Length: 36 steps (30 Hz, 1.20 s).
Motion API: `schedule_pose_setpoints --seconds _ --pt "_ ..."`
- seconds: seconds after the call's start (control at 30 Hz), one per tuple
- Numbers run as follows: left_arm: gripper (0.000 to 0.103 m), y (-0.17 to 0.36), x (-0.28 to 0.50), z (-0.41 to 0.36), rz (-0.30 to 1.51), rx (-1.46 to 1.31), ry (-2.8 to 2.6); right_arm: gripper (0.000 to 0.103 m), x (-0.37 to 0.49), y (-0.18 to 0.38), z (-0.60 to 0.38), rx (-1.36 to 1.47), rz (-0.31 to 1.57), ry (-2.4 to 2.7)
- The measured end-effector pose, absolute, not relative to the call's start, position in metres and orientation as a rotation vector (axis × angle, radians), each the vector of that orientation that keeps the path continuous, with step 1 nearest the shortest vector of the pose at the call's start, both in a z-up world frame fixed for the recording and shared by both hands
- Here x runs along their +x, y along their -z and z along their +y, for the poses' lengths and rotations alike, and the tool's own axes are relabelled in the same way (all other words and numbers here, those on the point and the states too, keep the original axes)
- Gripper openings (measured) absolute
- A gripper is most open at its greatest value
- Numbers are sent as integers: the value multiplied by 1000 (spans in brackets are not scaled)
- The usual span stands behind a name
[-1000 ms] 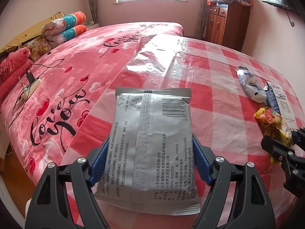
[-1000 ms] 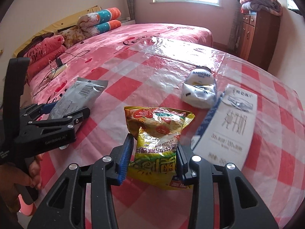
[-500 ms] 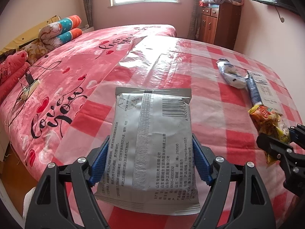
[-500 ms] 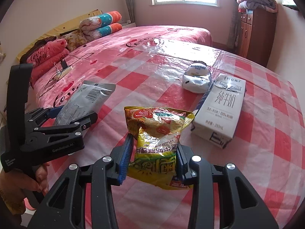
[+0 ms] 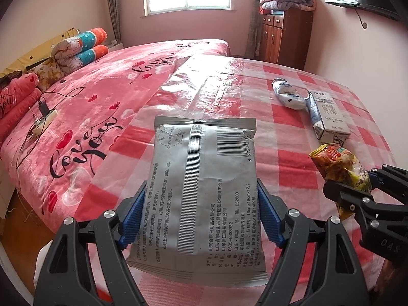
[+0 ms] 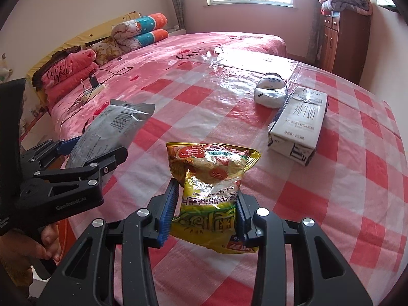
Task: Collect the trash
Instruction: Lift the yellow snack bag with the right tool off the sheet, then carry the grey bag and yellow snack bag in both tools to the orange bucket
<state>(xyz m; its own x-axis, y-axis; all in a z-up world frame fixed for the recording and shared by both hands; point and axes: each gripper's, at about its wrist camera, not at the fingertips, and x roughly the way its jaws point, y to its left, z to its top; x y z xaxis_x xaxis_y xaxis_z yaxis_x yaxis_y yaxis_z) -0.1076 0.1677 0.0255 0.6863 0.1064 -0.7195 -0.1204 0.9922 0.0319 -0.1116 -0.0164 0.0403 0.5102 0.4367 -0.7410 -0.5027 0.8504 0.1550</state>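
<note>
Trash is in both tongs, lifted off the checked cloth (image 5: 293, 137): the left gripper (image 5: 199, 219) clamps a flat silver pouch (image 5: 204, 186) by its side edges, the right gripper (image 6: 204, 210) pinches a crinkled yellow snack bag (image 6: 211, 188). Only the left view shows the pouch's matte back squarely (barcode, ribbed seam, printed text); the right view catches it edge-on, plus the hand (image 6: 28, 252) on the left handle. Behind, on the glossy plastic-covered cloth, lie a boxy milk carton (image 6: 298, 122) and, touching it, a soft white packet (image 6: 271, 93).
</note>
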Motion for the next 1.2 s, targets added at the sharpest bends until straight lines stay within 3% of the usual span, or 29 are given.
schedule_pose_setpoints --seconds 1.2 --pt "79 -3 -253 264 858 -131 -335 41 -225 -37 104 -277 917 -878"
